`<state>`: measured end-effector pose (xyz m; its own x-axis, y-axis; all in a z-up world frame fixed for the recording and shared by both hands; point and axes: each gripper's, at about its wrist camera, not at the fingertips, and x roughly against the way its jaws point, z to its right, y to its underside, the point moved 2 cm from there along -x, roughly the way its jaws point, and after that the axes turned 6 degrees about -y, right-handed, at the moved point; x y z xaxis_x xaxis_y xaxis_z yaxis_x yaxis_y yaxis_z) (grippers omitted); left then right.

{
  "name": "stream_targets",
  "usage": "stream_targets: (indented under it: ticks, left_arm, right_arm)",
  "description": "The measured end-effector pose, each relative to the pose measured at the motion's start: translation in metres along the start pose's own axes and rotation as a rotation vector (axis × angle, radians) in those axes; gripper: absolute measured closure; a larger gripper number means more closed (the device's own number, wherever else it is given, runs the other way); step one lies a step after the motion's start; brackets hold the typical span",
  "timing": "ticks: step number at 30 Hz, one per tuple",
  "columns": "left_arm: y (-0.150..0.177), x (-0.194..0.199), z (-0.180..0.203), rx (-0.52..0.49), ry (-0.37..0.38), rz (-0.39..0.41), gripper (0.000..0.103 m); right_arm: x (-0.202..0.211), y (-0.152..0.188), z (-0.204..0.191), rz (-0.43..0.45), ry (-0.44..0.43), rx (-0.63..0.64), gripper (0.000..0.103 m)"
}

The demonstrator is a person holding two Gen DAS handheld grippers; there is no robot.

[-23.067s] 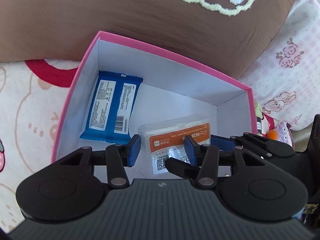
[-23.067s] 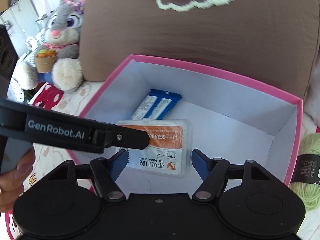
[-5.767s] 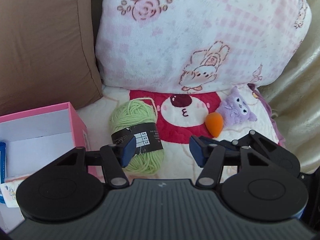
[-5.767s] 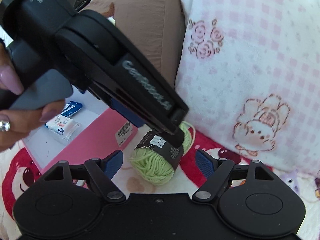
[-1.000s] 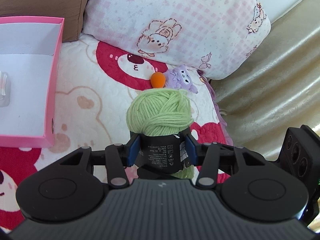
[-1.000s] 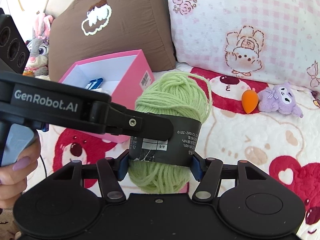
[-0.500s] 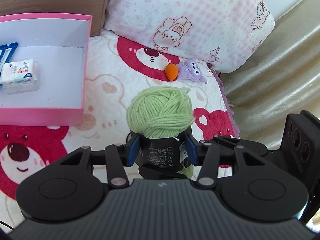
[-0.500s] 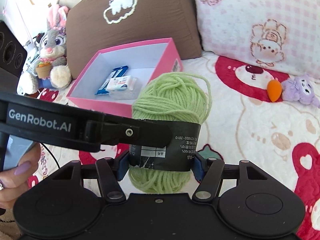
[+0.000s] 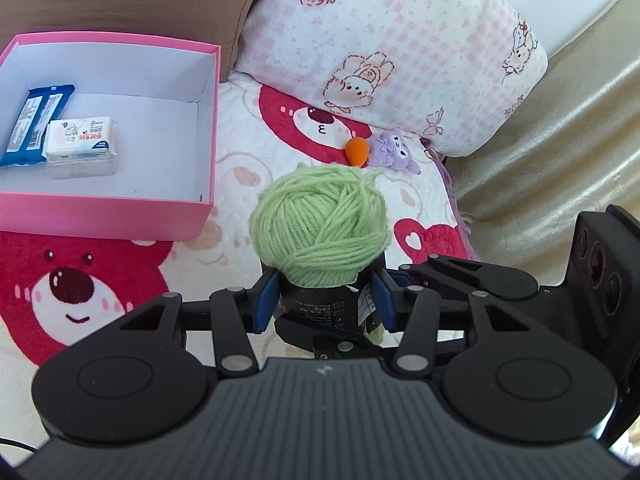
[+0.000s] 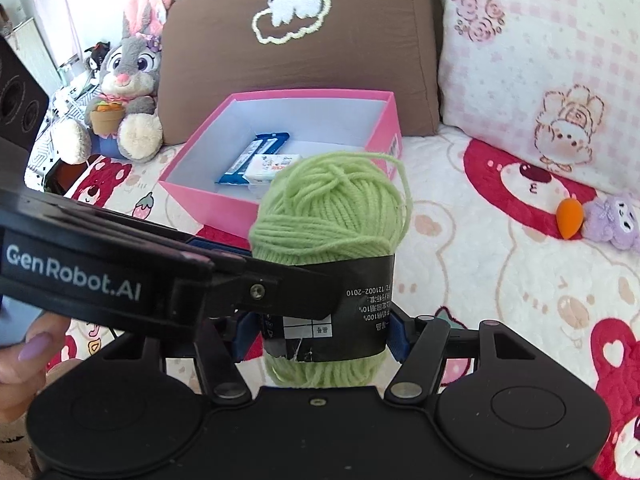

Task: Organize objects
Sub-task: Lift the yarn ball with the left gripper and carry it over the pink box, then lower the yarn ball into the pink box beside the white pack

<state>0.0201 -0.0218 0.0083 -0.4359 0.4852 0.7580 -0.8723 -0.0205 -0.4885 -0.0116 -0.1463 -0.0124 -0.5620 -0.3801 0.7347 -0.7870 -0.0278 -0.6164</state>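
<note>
A green yarn ball (image 9: 320,224) with a black paper band hangs above the bedspread, gripped from two sides. My left gripper (image 9: 323,307) is shut on the band, blue pads pressing either side. My right gripper (image 10: 320,332) is shut on the same band of the yarn ball (image 10: 328,216), crossing the left one. The pink box (image 9: 120,210) lies to the left in the left wrist view and holds a blue packet (image 9: 34,124) and a white tissue pack (image 9: 80,142). In the right wrist view the pink box (image 10: 208,204) sits just behind the yarn.
A small orange carrot toy (image 9: 356,151) and a purple plush (image 9: 394,152) lie by the pink-checked pillow (image 9: 400,40). A brown cushion (image 10: 300,48) stands behind the box, a grey bunny plush (image 10: 128,80) to its left. A hand (image 10: 24,356) grips the left tool.
Both grippers have carried the yarn ball leftward and a little up, toward the pink box; more of the box and its packets has come into view. The grips are unchanged.
</note>
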Motion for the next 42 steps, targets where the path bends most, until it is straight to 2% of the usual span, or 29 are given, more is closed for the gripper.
stream_targets:
  ticks: [8,14,18,25,28,42]
  left_arm:
    - [0.000,0.019,-0.009,0.014,0.014,0.032,0.054]
    - [-0.011,0.035,-0.021,0.071,0.050,0.053,0.053]
    - [-0.021,0.049,-0.023,0.063,0.042,0.080,0.053]
    - [-0.036,0.068,-0.031,0.020,0.026,0.079,0.053]
    - [-0.037,0.071,-0.037,0.027,0.021,0.072,0.052]
    - [-0.063,0.069,-0.042,0.003,-0.020,0.074,0.052]
  right_arm:
    - [0.007,-0.005,-0.015,0.048,-0.012,0.044,0.036]
    - [0.011,-0.023,-0.035,0.051,0.040,0.159,0.039]
    - [0.014,-0.040,-0.036,0.049,0.002,0.130,0.039]
    - [0.013,-0.059,-0.041,0.038,-0.079,0.095,0.038]
    - [0.009,-0.059,-0.048,0.042,-0.075,0.125,0.038]
    - [-0.003,-0.082,-0.044,0.050,-0.083,0.080,0.038]
